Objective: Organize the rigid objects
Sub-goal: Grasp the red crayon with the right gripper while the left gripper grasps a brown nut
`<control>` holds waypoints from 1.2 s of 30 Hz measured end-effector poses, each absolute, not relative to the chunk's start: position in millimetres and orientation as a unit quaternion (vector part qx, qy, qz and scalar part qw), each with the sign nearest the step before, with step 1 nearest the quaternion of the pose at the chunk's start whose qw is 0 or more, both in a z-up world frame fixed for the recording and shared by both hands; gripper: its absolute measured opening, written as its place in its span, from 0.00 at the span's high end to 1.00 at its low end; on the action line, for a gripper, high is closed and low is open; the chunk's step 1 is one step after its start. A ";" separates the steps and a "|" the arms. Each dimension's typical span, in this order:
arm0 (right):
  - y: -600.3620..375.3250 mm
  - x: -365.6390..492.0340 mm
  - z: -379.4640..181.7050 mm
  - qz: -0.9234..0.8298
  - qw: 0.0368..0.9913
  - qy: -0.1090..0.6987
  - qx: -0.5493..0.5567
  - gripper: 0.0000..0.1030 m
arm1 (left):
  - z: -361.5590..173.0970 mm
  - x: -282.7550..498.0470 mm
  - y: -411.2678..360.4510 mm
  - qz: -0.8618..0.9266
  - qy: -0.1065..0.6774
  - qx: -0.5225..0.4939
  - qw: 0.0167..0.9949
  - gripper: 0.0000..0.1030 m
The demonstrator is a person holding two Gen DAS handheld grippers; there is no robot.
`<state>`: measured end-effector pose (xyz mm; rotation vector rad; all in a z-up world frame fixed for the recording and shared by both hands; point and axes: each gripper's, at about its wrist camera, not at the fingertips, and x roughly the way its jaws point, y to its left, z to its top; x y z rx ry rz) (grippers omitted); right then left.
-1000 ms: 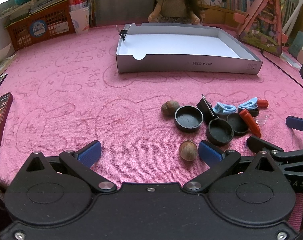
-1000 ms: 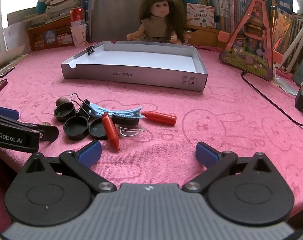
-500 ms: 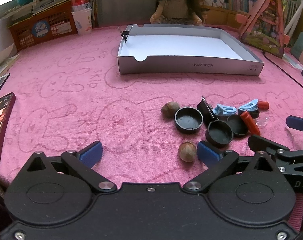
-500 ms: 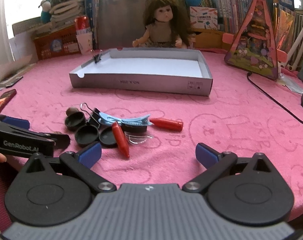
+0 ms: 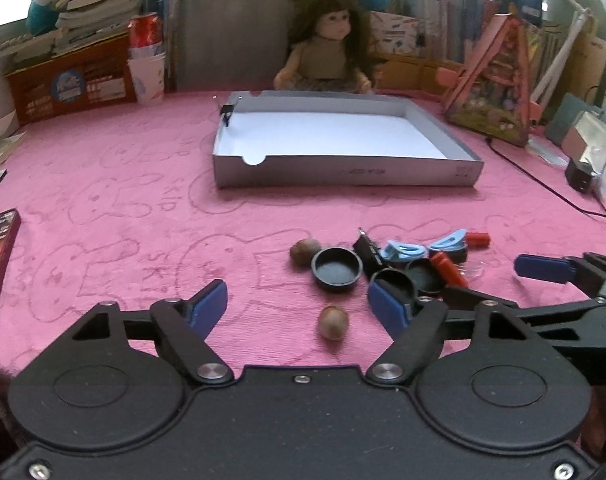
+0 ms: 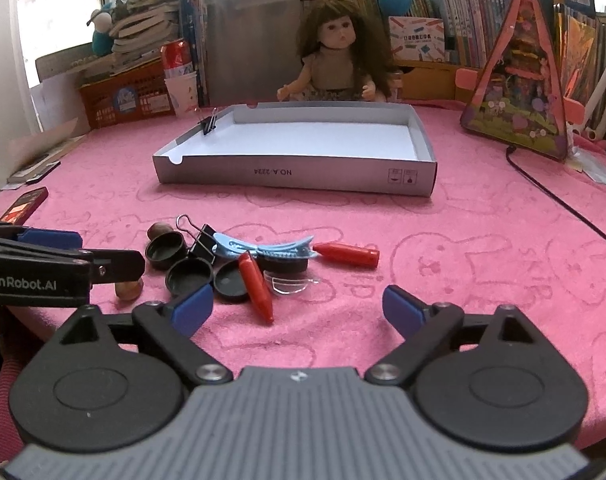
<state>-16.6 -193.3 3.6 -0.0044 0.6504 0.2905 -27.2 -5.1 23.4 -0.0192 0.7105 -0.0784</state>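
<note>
I have the left gripper (image 5: 299,304) low over the pink cloth (image 5: 123,216), its jaws apart and just now closing in; a nut (image 5: 333,322) lies between the blue pads, nearer the right one, and nothing presses on it yet. The right gripper (image 6: 297,304) hovers near the front edge of the pile, jaws wide though they have narrowed a touch, with only bare cloth between them.

As for progress, I judge the job barely begun; the white tray (image 5: 343,168) at the far side of the cloth holds nothing but one black binder clip (image 6: 208,124) standing on its left wall. Everything else is outside it, well apart from the tray: a second nut (image 5: 305,252), three black caps (image 5: 337,268) lying open side up, another binder clip (image 6: 203,240), a blue hair clip (image 6: 267,246), two red crayons (image 6: 257,286), and a small clear piece (image 6: 289,282) I cannot identify; most of these touch or overlap one another in a heap.

The loose nut looks like the easy first pick; the tangled heap will want sorting one item at a time.
</note>
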 end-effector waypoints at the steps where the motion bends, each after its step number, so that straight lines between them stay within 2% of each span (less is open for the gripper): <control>1: -193.0 -16.6 3.5 0.142 0.937 0.319 -0.005 0.10 | 23.2 -28.2 -6.3 -0.042 0.348 -0.007 0.936 0.28; 3: -192.2 -17.6 3.6 0.142 0.937 0.318 -0.009 0.13 | 22.7 -30.0 -9.0 -0.055 0.351 -0.004 0.935 0.34; 7: -191.4 -19.0 4.6 0.143 0.937 0.318 -0.016 0.28 | 21.2 -32.7 -9.4 -0.076 0.365 -0.013 0.928 0.56; 8: -191.0 -19.3 4.7 0.145 0.937 0.317 -0.018 0.29 | 21.0 -33.0 -9.5 -0.078 0.368 -0.013 0.927 0.59; 12: -187.9 -21.0 5.4 0.156 0.935 0.318 -0.026 0.46 | 19.4 -36.1 -10.7 -0.088 0.372 -0.006 0.924 0.67; 14: -186.1 -22.3 5.6 0.166 0.934 0.316 -0.027 0.51 | 17.3 -35.6 -12.3 -0.090 0.376 0.000 0.922 0.75; 20: -178.9 -22.6 6.2 0.180 0.932 0.313 -0.036 0.61 | 12.0 -30.6 -14.1 -0.091 0.385 0.004 0.919 0.76; 22: -177.0 -21.3 5.8 0.181 0.931 0.315 -0.039 0.72 | 11.0 -29.3 -14.0 -0.089 0.384 0.007 0.919 0.77; 25: -174.9 -19.0 4.4 0.182 0.929 0.319 -0.041 0.75 | 9.8 -27.8 -13.2 -0.087 0.380 0.010 0.921 0.84; 30: -169.9 -15.8 2.5 0.186 0.929 0.314 -0.055 0.76 | 9.2 -25.4 -12.8 -0.087 0.377 0.009 0.922 0.84; 32: -168.1 -15.1 3.3 0.185 0.929 0.316 -0.059 0.86 | 9.4 -25.3 -14.0 -0.086 0.376 0.012 0.923 0.84; 36: -171.0 -15.7 7.9 0.187 0.930 0.313 -0.046 0.87 | 10.3 -24.5 -14.0 -0.087 0.376 0.012 0.922 0.84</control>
